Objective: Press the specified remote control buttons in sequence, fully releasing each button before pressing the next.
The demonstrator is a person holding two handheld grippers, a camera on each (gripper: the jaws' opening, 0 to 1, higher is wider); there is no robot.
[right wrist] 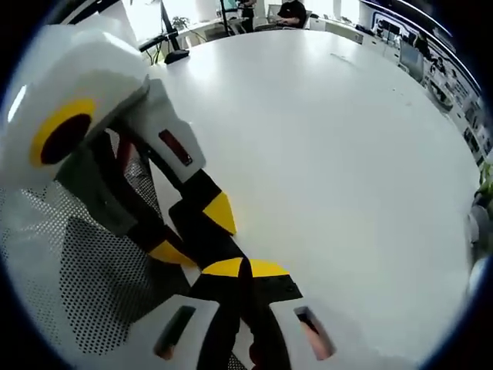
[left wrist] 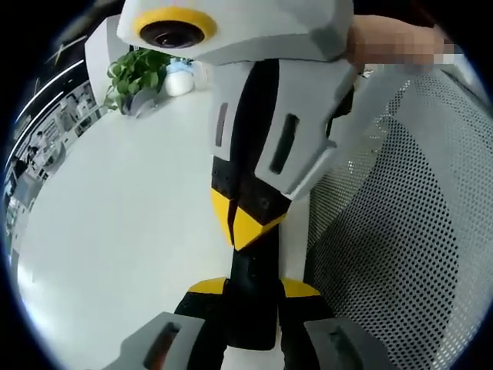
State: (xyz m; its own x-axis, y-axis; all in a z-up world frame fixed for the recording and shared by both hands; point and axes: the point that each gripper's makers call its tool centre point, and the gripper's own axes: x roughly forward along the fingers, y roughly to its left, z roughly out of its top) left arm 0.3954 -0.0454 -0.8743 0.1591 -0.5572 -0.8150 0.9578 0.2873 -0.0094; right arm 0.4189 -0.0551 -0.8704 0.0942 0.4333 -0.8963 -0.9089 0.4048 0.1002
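1. Left gripper (left wrist: pixel 253 289): its jaws stand on either side of a dark, narrow slab. I take this slab for the remote control (left wrist: pixel 253 308) and read the jaws as clamped on it. No buttons are legible on it.
2. Right gripper (right wrist: pixel 246 268): its yellow-tipped jaws are pressed together with nothing between them. In the left gripper view it comes down from above, tip at or just above the upper end of the remote control. I cannot tell whether it touches.
3. Surroundings: the grippers meet over the edge of a white table (right wrist: pixel 331 154), beside a mesh chair (left wrist: pixel 400 231). A potted plant (left wrist: pixel 135 73) stands at the far side.
4. Progress: I judge one press to be in hand or about to begin. Nothing indicates how many presses are complete, so I treat the sequence and final state as still outstanding.
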